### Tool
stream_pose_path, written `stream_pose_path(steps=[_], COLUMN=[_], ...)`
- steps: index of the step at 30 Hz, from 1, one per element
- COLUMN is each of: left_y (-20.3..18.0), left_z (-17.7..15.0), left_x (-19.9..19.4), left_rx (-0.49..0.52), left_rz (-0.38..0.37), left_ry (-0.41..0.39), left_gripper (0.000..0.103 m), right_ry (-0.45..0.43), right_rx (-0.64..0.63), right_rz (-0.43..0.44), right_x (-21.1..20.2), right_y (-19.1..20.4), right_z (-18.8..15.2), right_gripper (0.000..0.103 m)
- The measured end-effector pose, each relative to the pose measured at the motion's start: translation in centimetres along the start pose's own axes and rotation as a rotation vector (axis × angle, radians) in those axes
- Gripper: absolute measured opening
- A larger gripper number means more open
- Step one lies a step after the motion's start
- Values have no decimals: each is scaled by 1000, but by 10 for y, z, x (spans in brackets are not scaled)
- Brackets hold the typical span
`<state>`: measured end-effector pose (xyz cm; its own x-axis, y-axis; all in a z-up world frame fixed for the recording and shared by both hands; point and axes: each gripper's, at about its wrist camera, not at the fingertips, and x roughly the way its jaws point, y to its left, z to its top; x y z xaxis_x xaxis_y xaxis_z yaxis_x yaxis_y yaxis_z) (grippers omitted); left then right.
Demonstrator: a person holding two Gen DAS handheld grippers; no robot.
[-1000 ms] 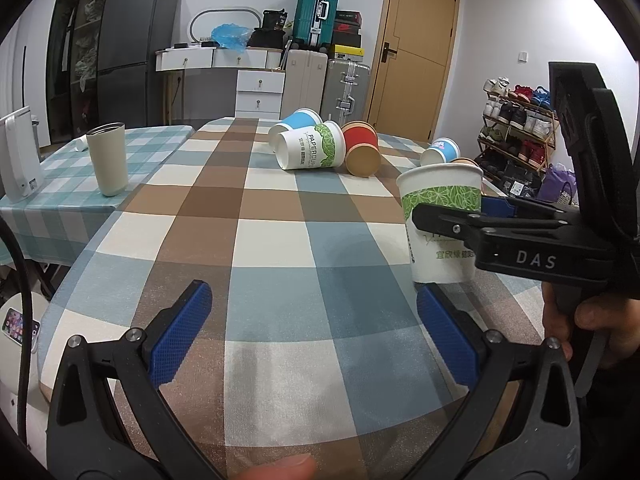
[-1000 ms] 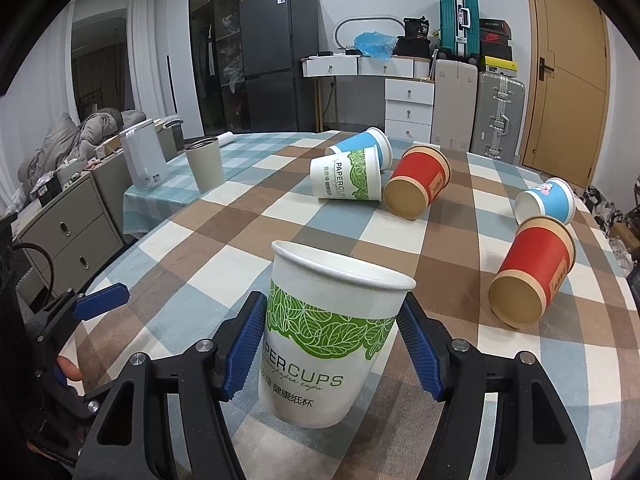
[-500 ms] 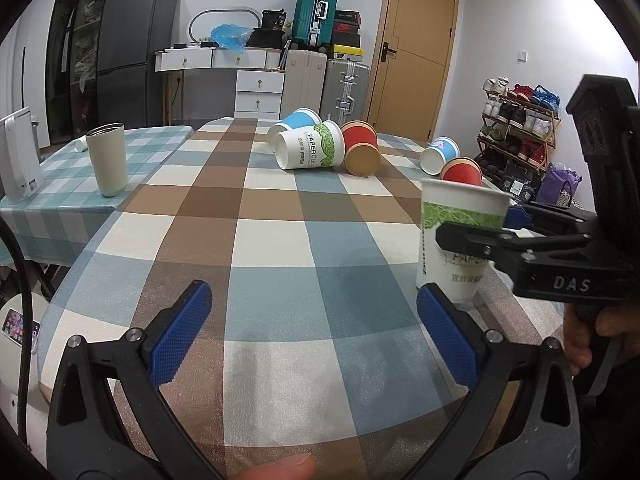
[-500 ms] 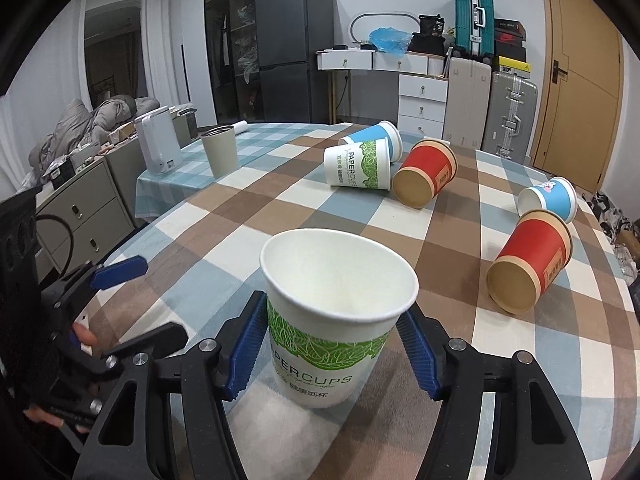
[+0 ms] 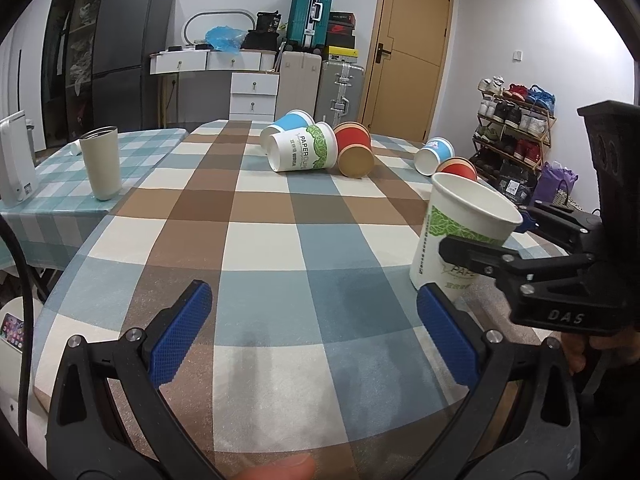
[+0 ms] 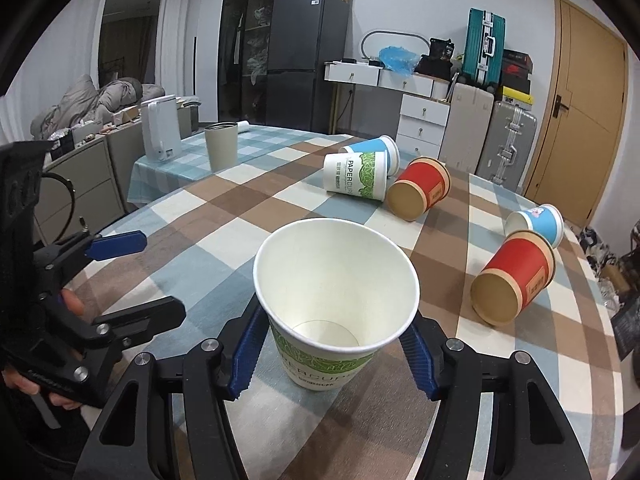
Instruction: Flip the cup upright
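The right tool [image 6: 334, 354] is clamping its blue pads [image 6: 246, 354] against the lower sides of a white paper cup [image 6: 336, 300], which is standing mouth-up, slightly tilted, on the checked tabletop [image 6: 224, 216]. The left tool [image 5: 316, 336] is hovering beside it, spread wide and gripping nothing.

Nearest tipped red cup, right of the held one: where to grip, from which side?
Grip the red cup across its mid-body, descending from above with fingers straddling the round wall. It lies on its side, open mouth toward the camera, so the rim would probably crush; the blue cup sits just behind it.
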<state>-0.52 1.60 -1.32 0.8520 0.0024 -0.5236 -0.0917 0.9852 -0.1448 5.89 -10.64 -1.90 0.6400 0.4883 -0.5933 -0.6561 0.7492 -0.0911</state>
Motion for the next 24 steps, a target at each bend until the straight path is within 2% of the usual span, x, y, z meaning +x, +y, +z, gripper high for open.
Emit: stream_pose_path(steps=[7,10,12,14,17,19,24], left_y=[-2,-2,-1,-2,-3,-5,-12], left_z=[3,4,4,4,5,6,10], left_x=[3,5,5,4,4,4,6], left_rx=[15,17,18,21,27,31,51], left_rz=[-12,-16,-20,-22,-31,-38,-59], left_ry=[-13,-16,-19,-23,-30,-35,-47], left_gripper=[102,102,102,102,102,102,102], right_ry=[4,-1,-15,-41,-81,-98,-162], right_rx=[-3,13,41,74,116,138,180], right_rz=[-10,13,32,55,70,73,114], right_x=[10,9,7,1,-8,-14,-28], right_y=[2,-2,-7,-14,-24,-31,-47], right_z=[3,3,3,1,-1,-3,-12], right_gripper=[65,66,73,87,98,102,103])
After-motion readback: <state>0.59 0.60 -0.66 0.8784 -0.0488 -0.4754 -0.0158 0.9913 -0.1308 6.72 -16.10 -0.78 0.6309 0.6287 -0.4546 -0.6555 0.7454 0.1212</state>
